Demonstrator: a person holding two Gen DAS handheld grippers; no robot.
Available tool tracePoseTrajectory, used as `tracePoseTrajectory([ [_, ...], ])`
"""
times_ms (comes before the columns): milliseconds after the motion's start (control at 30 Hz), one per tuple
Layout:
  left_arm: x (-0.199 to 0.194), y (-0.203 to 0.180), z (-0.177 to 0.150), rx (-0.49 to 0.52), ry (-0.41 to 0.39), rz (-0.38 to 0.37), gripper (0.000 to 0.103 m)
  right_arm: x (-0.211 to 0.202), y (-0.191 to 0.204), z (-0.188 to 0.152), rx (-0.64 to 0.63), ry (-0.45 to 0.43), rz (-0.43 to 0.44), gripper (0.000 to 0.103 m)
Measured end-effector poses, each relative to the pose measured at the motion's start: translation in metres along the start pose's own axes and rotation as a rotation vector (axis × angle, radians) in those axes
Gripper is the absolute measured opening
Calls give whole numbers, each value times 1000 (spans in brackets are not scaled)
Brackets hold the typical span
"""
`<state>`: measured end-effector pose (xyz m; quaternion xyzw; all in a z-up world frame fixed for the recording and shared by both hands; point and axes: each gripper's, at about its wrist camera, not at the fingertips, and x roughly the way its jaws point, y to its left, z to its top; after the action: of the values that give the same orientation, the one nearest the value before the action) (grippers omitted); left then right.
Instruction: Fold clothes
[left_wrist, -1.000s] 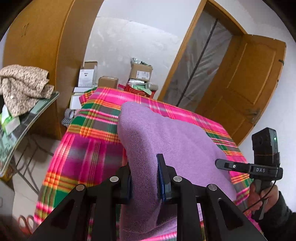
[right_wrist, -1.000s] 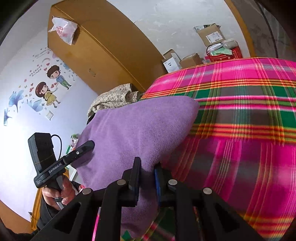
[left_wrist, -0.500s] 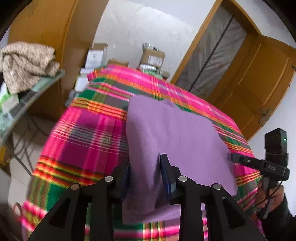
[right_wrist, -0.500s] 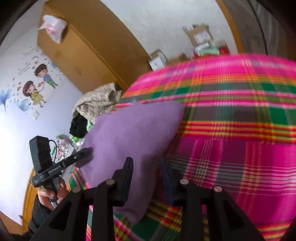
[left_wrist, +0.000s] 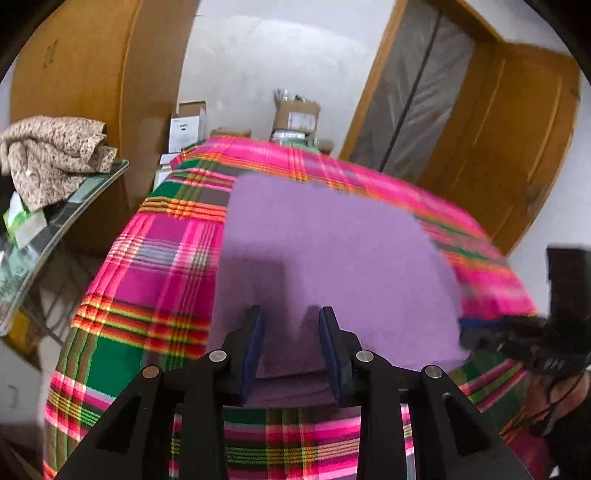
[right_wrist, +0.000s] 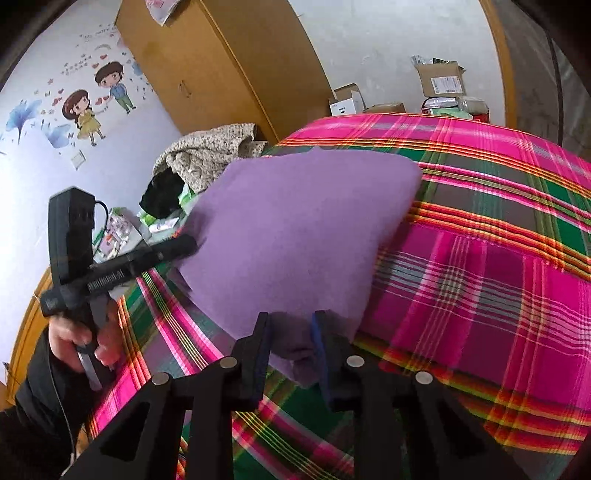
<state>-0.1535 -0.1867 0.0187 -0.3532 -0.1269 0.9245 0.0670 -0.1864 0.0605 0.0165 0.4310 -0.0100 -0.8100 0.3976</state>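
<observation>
On the plaid-covered desk (left_wrist: 147, 266) the purple garment (left_wrist: 332, 251) now lies flat, folded. Half a second ago both grippers were parting; now left gripper (left_wrist: 290, 345) and right gripper (right_wrist: 290, 347) stand wide at six o'clock, fold released.

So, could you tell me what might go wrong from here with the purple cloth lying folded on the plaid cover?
1. The purple cloth lies between the open fingers of both the left gripper and the right gripper; pulling back carelessly could snag the near edge and spoil the fold.
2. The cloth sits near the plaid cover's front edge, so a drag could slide it off.
</observation>
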Motion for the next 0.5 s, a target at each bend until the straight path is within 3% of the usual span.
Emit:
tracePoseTrajectory([
  [167, -4, -10, -4, 68, 11, 50, 31, 0, 4, -2, -45, 15, -39, 22],
  [500, -9, -17, -18, 77, 37, 124, 32, -1, 12, -11, -61, 39, -122, 22],
])
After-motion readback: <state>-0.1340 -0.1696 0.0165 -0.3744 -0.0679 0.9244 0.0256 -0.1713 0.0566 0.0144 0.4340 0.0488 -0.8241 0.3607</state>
